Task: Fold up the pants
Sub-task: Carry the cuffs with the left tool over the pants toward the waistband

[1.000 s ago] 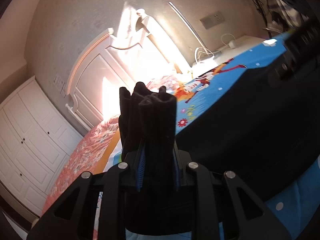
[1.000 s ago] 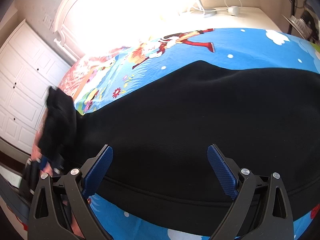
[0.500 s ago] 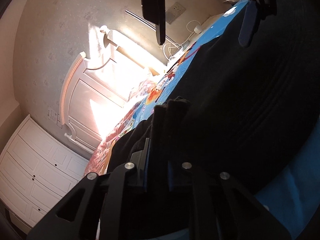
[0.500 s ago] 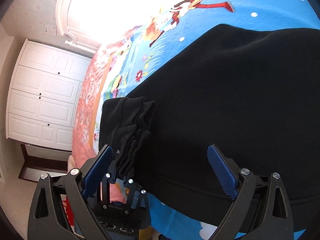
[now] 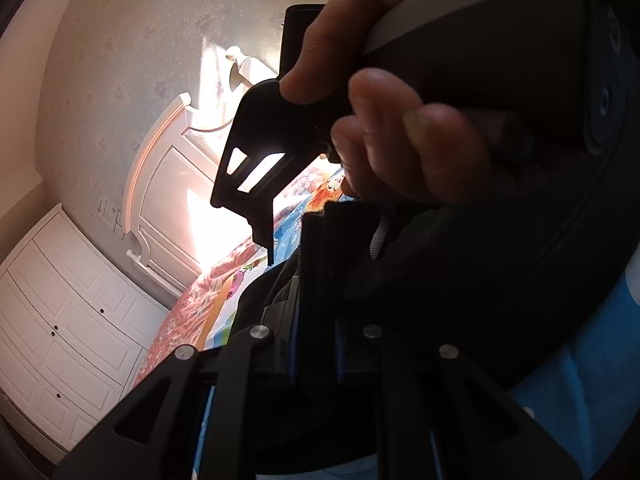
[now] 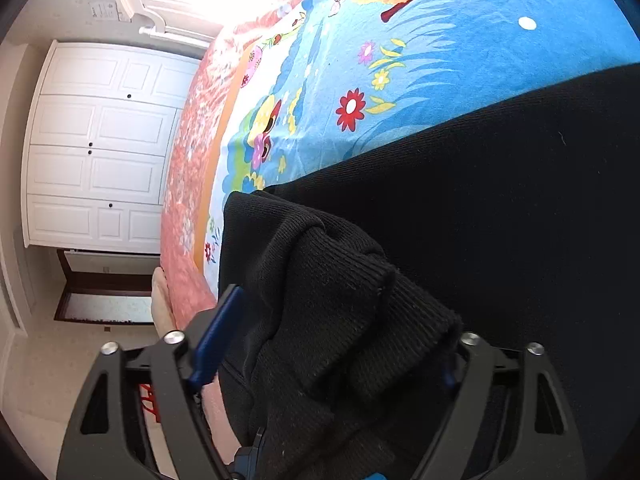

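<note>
The black pants (image 6: pixel 500 184) lie spread on the cartoon bed sheet (image 6: pixel 420 52). My left gripper (image 5: pixel 318 316) is shut on the bunched ribbed cuff end of the pants (image 5: pixel 324 256). That same bunched cuff (image 6: pixel 332 300) sits between the wide-apart fingers of my right gripper (image 6: pixel 332 356), which is open around it. In the left wrist view, the right gripper's body (image 5: pixel 260 160) and the hand holding it (image 5: pixel 400 132) fill the upper right, just above the cuff.
A white headboard (image 5: pixel 168 184) and white wardrobe doors (image 5: pixel 60 320) stand to the left of the bed. The orange-red floral bed edge (image 6: pixel 188 184) drops to a pale floor (image 6: pixel 48 380). A dark doorway frame (image 6: pixel 100 292) is below the wardrobe.
The left gripper has carried the cuff toward the right gripper. The right gripper has moved left and closer, so the cuff now sits between its open fingers.
</note>
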Demonstrator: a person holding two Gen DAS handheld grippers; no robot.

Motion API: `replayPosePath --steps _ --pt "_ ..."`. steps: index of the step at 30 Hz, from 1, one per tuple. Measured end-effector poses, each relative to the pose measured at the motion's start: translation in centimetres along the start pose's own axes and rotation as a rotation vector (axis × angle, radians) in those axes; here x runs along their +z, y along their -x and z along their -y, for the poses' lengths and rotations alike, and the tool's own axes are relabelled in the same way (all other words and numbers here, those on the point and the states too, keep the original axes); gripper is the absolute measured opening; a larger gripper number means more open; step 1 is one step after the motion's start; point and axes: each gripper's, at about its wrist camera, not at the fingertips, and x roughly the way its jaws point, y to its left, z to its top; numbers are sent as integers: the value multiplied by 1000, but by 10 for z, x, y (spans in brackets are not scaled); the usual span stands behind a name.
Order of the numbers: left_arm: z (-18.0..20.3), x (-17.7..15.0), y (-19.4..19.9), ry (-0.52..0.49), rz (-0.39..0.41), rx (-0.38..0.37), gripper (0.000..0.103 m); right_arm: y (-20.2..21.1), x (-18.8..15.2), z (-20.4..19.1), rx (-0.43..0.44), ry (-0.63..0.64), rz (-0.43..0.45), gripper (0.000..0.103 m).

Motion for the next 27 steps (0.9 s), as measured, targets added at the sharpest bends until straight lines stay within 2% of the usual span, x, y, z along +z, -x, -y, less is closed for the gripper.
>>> replayPosePath --steps 2,5,10,13,16,19,20,22,25,26,27 --pt "9 5 1 -7 11 0 12 3 -1 -6 -14 67 -22 39" --pt "22 16 4 -10 39 -20 12 29 -1 -1 -39 108 18 32" --pt "60 39 13 -77 112 -77 12 74 -12 27 -124 133 78 31" --pt "78 47 15 -106 136 -111 12 84 -15 48 -139 107 100 31" --pt "85 47 12 -117 132 -136 12 85 -14 63 -134 92 112 31" --pt "89 44 8 -120 98 -187 14 73 -19 75 -168 102 127 30" --pt "82 45 9 -85 90 -223 22 71 -21 76 -169 119 145 27" --pt "54 48 7 76 40 -373 39 75 -24 78 -193 152 166 24" --pt "3 33 15 325 -11 -544 42 77 -25 72 -246 179 170 25" --pt "-15 23 20 407 -19 -582 42 78 -25 69 -263 186 172 30" --pt "-34 9 26 486 -20 -601 42 81 -26 66 -283 192 176 40"
